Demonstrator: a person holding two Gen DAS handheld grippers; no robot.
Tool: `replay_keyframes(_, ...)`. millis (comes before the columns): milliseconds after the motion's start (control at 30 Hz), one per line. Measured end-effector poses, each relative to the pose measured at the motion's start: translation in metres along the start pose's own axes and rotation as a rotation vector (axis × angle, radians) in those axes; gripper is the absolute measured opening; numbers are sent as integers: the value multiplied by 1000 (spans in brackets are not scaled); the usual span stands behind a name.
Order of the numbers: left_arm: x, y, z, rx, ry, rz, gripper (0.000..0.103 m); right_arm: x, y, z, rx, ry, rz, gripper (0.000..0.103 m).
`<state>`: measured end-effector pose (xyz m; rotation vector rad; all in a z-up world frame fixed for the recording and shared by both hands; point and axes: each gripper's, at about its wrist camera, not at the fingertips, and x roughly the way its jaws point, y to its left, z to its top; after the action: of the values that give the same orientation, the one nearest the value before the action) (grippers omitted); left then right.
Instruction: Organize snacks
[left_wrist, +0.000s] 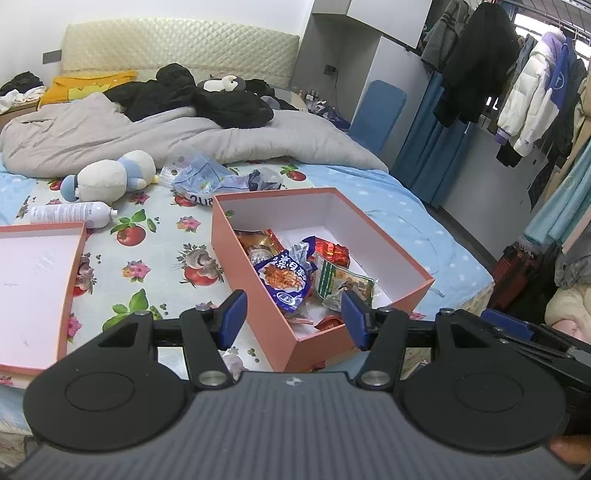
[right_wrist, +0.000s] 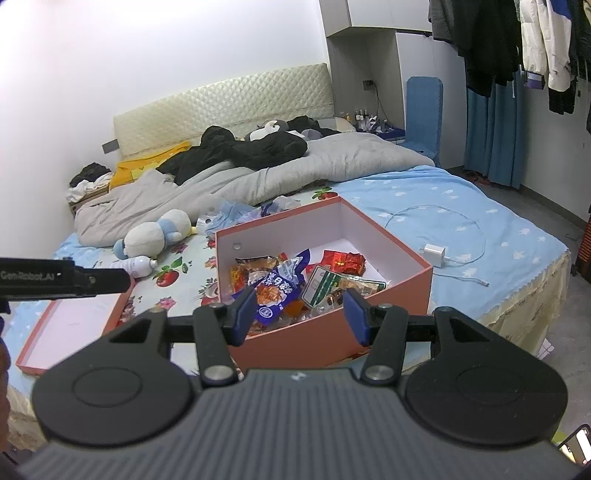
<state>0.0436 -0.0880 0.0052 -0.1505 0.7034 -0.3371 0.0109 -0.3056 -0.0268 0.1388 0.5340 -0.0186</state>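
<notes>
**Snack box open on bed, both grippers empty above its near edge**

An open salmon-pink cardboard box with a white interior (left_wrist: 255, 258) sits on the bed, resting on a floral-printed sheet (left_wrist: 147, 236). Its detached salmon-pink lid (left_wrist: 37, 288) lies upside down on the same sheet, to the left of the box and apart from it.

Inside the box lies a loose heap of snack packets. A blue-and-white crinkled foil snack bag (left_wrist: 286, 275) lies uppermost near the left wall. A green-and-white printed pouch (left_wrist: 332, 277) lies just beside it, and a red foil packet (left_wrist: 334, 253) sits behind, toward the far wall. Orange wrappers (left_wrist: 258, 240) show beneath the blue bag. The far part of the box floor is bare white.

The left gripper (left_wrist: 293, 319), with blue pads on black fingers, hangs over the near left wall of the box. Its jaws stand moderately apart with nothing between them. The right gripper (right_wrist: 299, 314) hangs over the near corner of the box, jaws likewise parted and empty.

Beyond the box lie a crumpled blue plastic bag (left_wrist: 207, 177), a white-and-blue plush toy (left_wrist: 110, 177) and a white cylindrical bottle (left_wrist: 70, 213) on its side. A white charger plug with cable (right_wrist: 434, 254) rests on the blue sheet, right of the box.
</notes>
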Motion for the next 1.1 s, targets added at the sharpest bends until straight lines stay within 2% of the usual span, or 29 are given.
replay_keyframes(67, -1, 2, 1, -2, -4, 7, 79, 1, 0, 0, 4, 3, 4, 54)
replay_keyframes(233, 0, 3, 2, -4, -5, 17, 95, 2, -1, 0, 10, 5, -2, 54)
replay_keyframes(300, 1, 4, 2, -6, 3, 16, 97, 3, -1, 0, 12, 4, -1, 54)
replay_keyframes(333, 2, 4, 2, -5, 7, 17, 98, 3, -2, 0, 13, 4, -3, 59)
replay_keyframes(367, 2, 4, 2, -5, 8, 18, 99, 2, -2, 0, 17, 0, -1, 70)
replay_keyframes(400, 2, 5, 2, -5, 8, 20, 99, 2, -3, 0, 25, -8, -2, 76)
replay_keyframes(433, 2, 5, 1, -8, 5, 18, 100, 1, -5, 0, 35, -18, -10, 90)
replay_keyframes(467, 2, 5, 1, -12, 1, 12, 101, 1, -6, 1, 39, -22, -19, 98)
replay_keyframes(533, 3, 6, 1, -20, 2, 1, 101, 1, -7, 2, 42, -26, -33, 103)
replay_keyframes(867, 6, 6, 1, -5, 19, 36, 101, 3, -6, 0, 41, -14, -35, 103)
replay_keyframes(1100, 0, 3, 3, 12, -4, 59, 101, 3, -4, -1, 35, -20, -35, 103)
